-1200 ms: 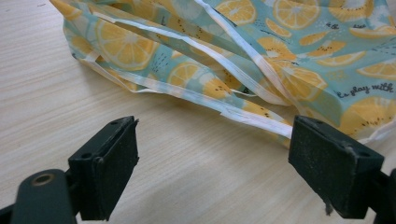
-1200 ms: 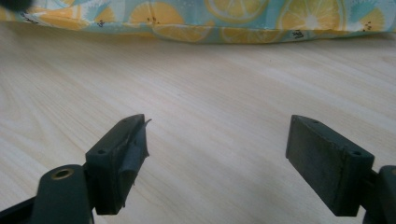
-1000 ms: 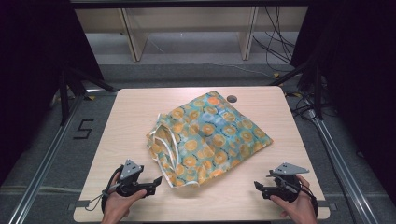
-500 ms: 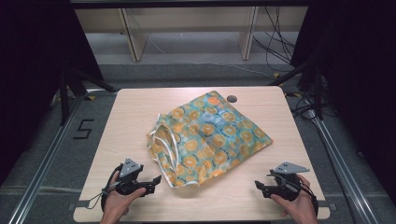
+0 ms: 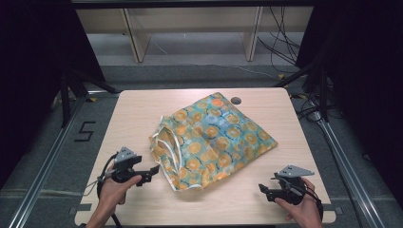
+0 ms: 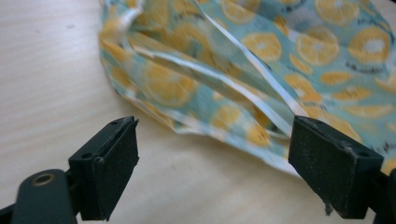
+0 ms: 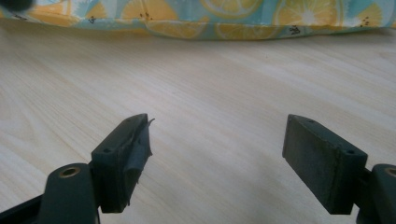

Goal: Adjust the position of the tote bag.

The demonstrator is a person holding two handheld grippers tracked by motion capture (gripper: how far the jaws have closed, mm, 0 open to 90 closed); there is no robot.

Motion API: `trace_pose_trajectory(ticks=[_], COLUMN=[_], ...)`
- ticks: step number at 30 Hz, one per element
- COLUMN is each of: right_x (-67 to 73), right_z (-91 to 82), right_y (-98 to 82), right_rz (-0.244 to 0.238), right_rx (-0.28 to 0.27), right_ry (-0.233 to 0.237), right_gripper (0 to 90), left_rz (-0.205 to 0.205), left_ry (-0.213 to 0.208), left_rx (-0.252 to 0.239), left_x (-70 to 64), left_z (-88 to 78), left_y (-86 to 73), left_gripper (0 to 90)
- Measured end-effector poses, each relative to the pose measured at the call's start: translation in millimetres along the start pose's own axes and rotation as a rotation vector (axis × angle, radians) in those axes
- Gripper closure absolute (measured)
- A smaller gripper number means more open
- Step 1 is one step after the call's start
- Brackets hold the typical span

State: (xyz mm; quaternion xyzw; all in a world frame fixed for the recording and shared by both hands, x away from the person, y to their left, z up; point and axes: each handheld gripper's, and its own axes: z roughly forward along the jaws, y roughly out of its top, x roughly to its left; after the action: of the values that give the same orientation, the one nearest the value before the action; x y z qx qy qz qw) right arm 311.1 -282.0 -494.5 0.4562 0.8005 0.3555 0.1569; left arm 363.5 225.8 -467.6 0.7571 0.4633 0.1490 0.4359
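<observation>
A teal cloth bag printed with orange slices (image 5: 214,140) lies flat across the middle of the table, its open mouth and white-edged handles (image 5: 167,142) toward the left. My left gripper (image 5: 153,171) sits just left of the bag's near corner, open, with the bag's hem (image 6: 219,116) close in front of its jaws and nothing between them. My right gripper (image 5: 263,188) rests near the front right of the table, open over bare wood, with the bag's edge (image 7: 201,21) farther off.
The light wooden table (image 5: 128,114) has a small dark hole (image 5: 235,100) near its far edge. Pale shelving legs (image 5: 135,40) and cables (image 5: 280,42) stand beyond the table. Metal rails (image 5: 47,156) run along both sides.
My left gripper has edged slightly right toward the bag's near corner. The right gripper and the bag have stayed put.
</observation>
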Motion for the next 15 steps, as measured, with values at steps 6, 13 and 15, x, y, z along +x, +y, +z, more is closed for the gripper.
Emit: trace_pose_trajectory(ticks=[6, 13, 15], right_x=[-4.1, -3.9, -1.7], right_z=[-0.3, 1.3, -0.5], right_y=[1.5, 0.7, 1.1], right_rz=[-0.013, -0.049, -0.017], right_rx=[0.021, 0.0, 0.025], right_ry=[0.027, 0.003, -0.003], right_gripper=[24.3, 24.4, 24.4], left_rz=[0.002, -0.006, 0.012], left_ry=[-0.01, -0.007, 0.007], left_rx=[0.013, 0.016, 0.036], left_x=[11.0, 22.0, 27.1], left_z=[8.1, 17.6, 23.1], left_y=[26.2, 55.6, 66.9], left_gripper=[15.3, 15.3, 15.3])
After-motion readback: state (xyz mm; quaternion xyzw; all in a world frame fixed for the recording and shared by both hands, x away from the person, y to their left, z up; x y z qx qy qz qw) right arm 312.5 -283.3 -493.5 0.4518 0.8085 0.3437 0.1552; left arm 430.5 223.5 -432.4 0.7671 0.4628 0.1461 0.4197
